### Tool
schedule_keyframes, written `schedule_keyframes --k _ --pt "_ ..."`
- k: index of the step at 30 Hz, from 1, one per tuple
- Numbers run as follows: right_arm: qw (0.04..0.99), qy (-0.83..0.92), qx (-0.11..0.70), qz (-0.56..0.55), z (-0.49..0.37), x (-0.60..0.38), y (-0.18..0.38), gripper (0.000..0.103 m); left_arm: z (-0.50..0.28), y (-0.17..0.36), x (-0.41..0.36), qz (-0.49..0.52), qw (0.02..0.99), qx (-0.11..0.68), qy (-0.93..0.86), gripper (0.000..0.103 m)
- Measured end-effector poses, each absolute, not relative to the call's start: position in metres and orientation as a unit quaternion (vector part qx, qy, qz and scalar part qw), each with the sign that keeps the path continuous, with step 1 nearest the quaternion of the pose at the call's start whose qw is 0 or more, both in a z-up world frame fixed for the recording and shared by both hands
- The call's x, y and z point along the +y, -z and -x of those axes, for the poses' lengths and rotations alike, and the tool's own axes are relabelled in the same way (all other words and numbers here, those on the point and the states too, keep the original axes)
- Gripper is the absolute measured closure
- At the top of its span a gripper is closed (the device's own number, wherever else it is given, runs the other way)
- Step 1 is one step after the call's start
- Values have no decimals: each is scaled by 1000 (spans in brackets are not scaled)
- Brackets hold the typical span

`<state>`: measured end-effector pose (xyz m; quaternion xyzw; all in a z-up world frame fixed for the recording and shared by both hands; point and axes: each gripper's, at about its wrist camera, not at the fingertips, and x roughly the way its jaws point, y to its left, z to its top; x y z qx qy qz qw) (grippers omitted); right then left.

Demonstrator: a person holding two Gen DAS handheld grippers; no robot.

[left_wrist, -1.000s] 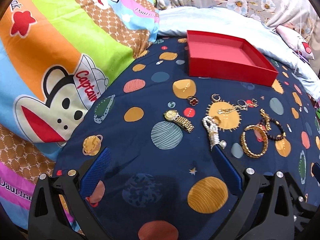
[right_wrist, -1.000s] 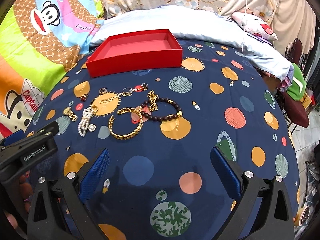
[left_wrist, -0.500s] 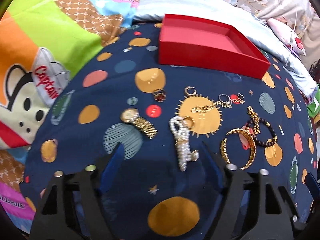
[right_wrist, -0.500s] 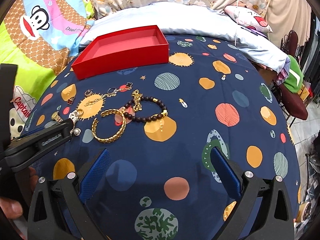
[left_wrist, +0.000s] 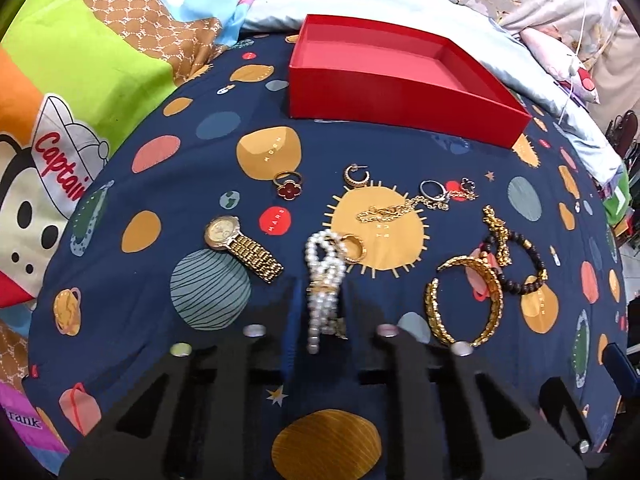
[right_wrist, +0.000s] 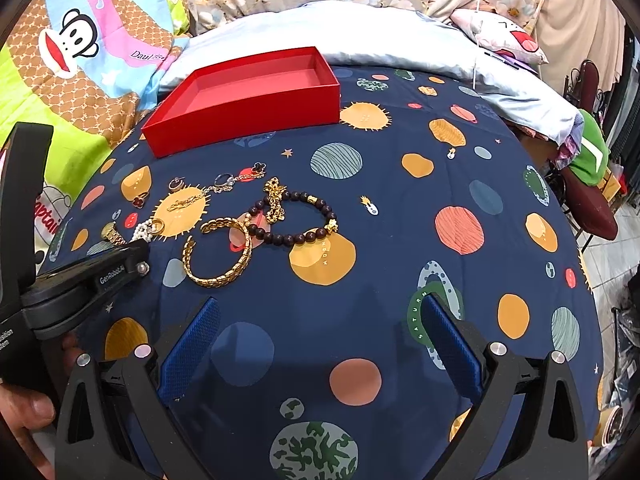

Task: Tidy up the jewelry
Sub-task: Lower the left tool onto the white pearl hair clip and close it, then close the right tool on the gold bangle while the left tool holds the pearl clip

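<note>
The left gripper (left_wrist: pixel 320 312) has its fingers drawn narrow around the near end of the pearl bracelet (left_wrist: pixel 324 276) — pinching the bunched strands where they give a firm hold, though whether the pads truly bite is hard to tell. The red box (left_wrist: pixel 400 92) sits open at twelve o'clock, likely the destination. A gold watch (left_wrist: pixel 240 242) lies at ten o'clock of the pearls, the gold bangle (left_wrist: pixel 464 300) at three o'clock. The right gripper (right_wrist: pixel 320 344) hovers wide and empty — clear of the beaded bracelet (right_wrist: pixel 296 216) at eleven o'clock, judged to be waiting its turn
</note>
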<state>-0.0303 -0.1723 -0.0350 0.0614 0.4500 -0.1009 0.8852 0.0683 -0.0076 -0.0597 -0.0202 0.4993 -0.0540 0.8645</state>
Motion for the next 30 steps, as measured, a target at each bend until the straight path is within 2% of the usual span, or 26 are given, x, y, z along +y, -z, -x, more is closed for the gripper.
schedule_keyframes --k 14,22,30 --pt "893 79 440 -54 30 -160 28 5 -49 31 13 21 881 471 47 90" --pt "892 32 447 -62 6 -139 38 18 -38 19 42 21 888 459 18 90" --pt "885 27 463 -48 -22 -121 56 20 -35 21 54 23 886 463 7 90"
